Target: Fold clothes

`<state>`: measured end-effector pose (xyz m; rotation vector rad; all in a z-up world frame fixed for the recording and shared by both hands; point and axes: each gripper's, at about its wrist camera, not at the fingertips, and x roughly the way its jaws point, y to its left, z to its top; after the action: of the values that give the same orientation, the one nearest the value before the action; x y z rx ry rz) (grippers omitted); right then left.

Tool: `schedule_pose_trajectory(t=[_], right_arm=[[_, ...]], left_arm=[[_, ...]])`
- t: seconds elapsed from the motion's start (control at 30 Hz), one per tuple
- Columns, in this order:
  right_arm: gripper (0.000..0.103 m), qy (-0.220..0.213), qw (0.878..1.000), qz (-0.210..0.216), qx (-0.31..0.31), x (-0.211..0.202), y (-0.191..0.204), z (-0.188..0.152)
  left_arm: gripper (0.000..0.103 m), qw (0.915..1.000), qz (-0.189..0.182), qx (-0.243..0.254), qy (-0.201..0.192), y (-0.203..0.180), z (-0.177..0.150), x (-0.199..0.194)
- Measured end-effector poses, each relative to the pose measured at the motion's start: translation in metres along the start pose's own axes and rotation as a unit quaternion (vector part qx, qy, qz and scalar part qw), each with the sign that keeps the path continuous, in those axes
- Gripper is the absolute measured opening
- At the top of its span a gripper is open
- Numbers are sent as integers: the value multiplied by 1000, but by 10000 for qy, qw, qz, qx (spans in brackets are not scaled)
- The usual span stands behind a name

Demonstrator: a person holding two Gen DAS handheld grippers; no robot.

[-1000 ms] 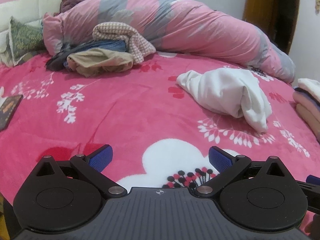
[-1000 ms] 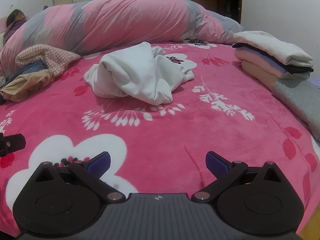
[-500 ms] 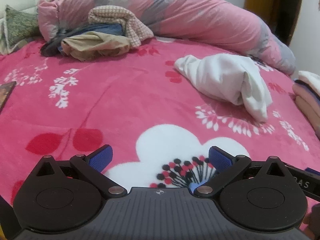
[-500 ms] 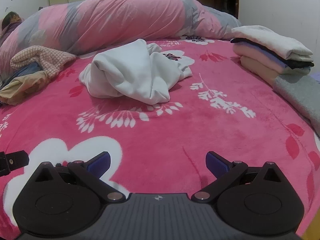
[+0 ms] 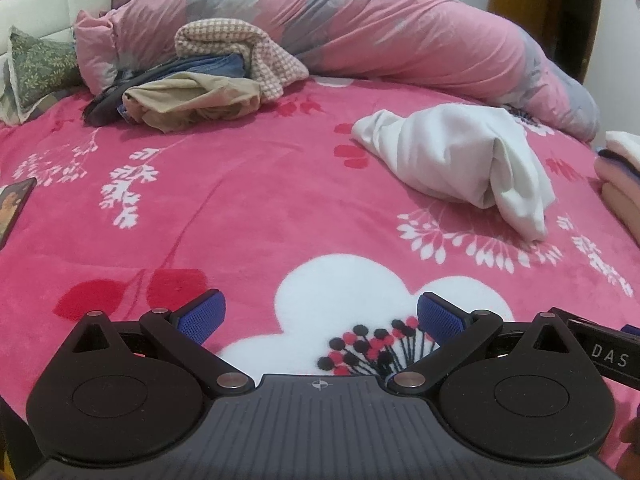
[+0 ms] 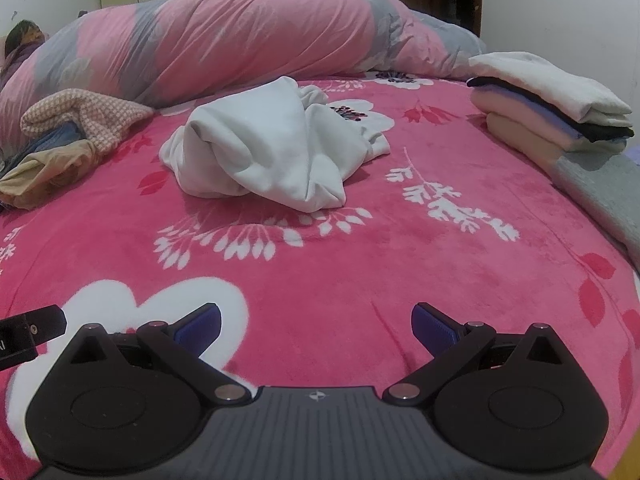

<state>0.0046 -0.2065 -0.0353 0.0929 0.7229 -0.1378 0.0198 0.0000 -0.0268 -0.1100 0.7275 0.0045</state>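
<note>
Both grippers, left gripper (image 5: 321,317) and right gripper (image 6: 316,321), hover low at the bed's (image 6: 320,272) near edge, jaws wide apart and empty, probably ready to grab. The crumpled white shirt (image 6: 268,152) sits mid-bed, handy between the messy pile (image 5: 192,92) toward the far left corner and the folded stack (image 6: 552,108) by the right edge.
</note>
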Motion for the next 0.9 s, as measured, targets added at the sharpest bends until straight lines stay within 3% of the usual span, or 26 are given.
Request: schedule_pose_trajectory(t=[0.9], right_arm=[[103, 130, 9998, 107, 78, 31, 3, 18]], left_arm=[[103, 9999, 86, 85, 21, -8, 17, 24]])
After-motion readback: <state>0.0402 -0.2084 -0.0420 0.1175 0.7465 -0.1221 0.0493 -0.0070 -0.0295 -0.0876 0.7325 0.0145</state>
